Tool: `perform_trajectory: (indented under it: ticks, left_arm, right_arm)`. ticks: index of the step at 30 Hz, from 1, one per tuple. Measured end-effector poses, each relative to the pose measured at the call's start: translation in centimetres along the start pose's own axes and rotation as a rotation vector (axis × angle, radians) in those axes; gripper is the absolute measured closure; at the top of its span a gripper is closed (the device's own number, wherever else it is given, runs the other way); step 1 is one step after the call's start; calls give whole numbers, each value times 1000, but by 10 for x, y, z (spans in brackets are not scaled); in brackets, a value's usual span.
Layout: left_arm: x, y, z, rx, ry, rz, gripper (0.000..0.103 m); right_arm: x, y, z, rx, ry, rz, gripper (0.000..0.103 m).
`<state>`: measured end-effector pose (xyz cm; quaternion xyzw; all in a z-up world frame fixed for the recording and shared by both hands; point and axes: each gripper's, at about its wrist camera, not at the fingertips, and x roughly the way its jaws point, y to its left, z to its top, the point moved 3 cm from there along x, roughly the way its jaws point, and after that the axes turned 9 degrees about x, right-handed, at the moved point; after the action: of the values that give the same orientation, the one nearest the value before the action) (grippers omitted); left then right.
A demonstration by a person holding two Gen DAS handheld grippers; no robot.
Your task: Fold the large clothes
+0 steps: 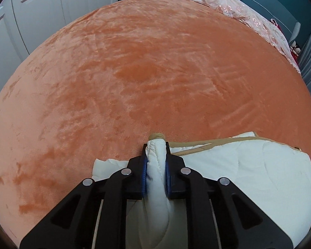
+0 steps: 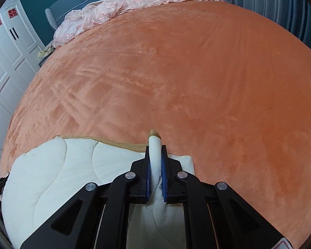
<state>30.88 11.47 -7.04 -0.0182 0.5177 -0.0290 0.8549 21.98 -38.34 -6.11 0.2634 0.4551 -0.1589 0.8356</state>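
Jaws of both grippers pinch the tan-trimmed white quilt (image 1: 238,166).

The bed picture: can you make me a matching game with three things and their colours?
Things:
1. quilt pinched in the left gripper and the right gripper
2. bedspread
3. lacy cloth at the far end of the bed

Colours:
A. orange
B. pale pink
C. white with a tan edge

Pairs: 1-C, 2-A, 3-B
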Motion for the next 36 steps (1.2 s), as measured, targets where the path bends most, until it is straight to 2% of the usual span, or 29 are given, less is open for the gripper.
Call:
perform_trajectory:
  ticks: [13, 14, 15, 16, 17, 18, 20, 23, 28, 32, 36]
  left_arm:
    - [12, -3, -2, 12, -50, 53, 87]
    - [10, -3, -1, 12, -44, 62, 83]
    - [5, -2, 2, 10, -37, 83, 73]
    - [-3, 1, 6, 4, -38, 123, 66]
    - [-18, 5, 10, -7, -68, 160, 53]
    - [-34, 9, 14, -21, -109, 175, 46]
    - [-65, 15, 24, -49, -168, 149, 43]
    - [-94, -5, 41, -37, -198, 48, 44]
    - [-97, -102, 38, 166, -168, -89, 43]
    - [-61, -158, 17, 262, -69, -134, 44]
    - [-31, -169, -3, 247, -16, -120, 44]
  right_arm:
    - [7, -10, -5, 52, -40, 34, 90]
    - [3, -11, -2, 62, -49, 30, 87]
    - [-8, -13, 2, 80, -80, 22, 85]
    - [-24, -16, 7, 111, -137, 20, 78]
    - [-40, -20, 10, 147, -198, 27, 75]
    - [-60, -22, 14, 187, -263, 23, 74]
    - [-83, -17, 22, 189, -284, 62, 73]
    - [-90, 21, 24, 110, -176, 168, 74]
    - [-71, 109, -10, -70, 25, 330, 75]
    - [-46, 158, -42, -198, 107, 335, 79]
    - [-20, 175, -64, -294, 162, 276, 81]
